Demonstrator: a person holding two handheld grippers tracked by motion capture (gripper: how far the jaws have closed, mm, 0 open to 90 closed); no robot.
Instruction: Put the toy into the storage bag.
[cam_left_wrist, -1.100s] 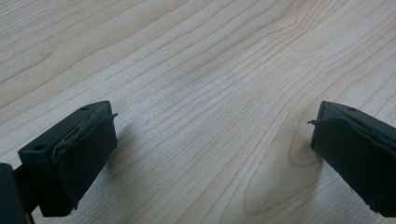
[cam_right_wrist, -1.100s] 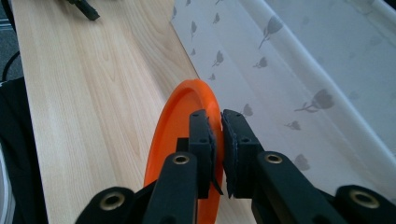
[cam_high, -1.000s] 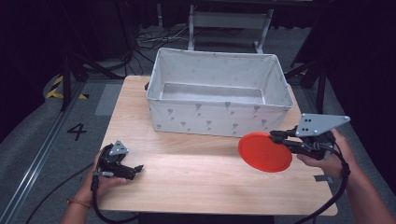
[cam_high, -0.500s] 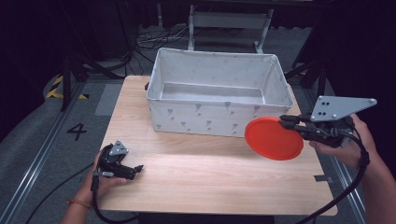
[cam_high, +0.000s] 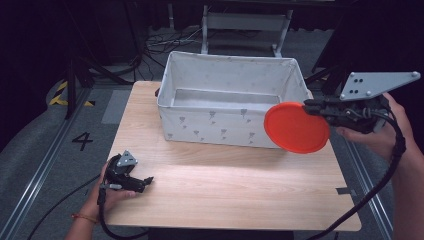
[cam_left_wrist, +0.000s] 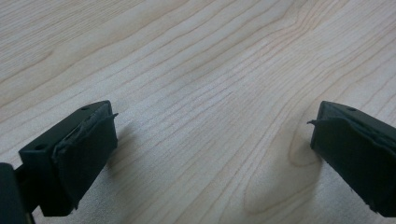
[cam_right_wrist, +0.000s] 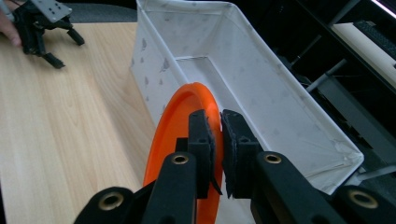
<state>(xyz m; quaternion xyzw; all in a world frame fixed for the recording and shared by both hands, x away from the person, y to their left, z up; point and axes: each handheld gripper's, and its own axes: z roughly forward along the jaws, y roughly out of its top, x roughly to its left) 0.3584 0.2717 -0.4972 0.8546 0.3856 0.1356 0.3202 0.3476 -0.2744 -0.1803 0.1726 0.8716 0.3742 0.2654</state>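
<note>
An orange plate (cam_high: 296, 127) hangs in the air beside the right front corner of the white fabric bin (cam_high: 200, 125), tilted on edge. My right gripper (cam_high: 312, 107) is shut on the plate's rim; in the right gripper view the plate (cam_right_wrist: 180, 135) stands between the pinched jaws of that gripper (cam_right_wrist: 218, 126), next to the bin's wall (cam_right_wrist: 154, 70). My left gripper (cam_high: 144, 183) rests low on the wooden table (cam_high: 235, 175) at the front left, jaws open. In the left gripper view only bare wood (cam_left_wrist: 210, 93) lies between its fingers (cam_left_wrist: 84, 149).
The bin (cam_right_wrist: 261, 79) is deep with nothing visible inside. Beyond the table are a dark floor, cables and a metal frame (cam_high: 245, 22). A small strip of tape (cam_high: 343, 190) lies near the table's right front edge.
My right gripper has lifted the orange plate off the table, up and toward the bin's right corner. The left gripper has stayed put.
</note>
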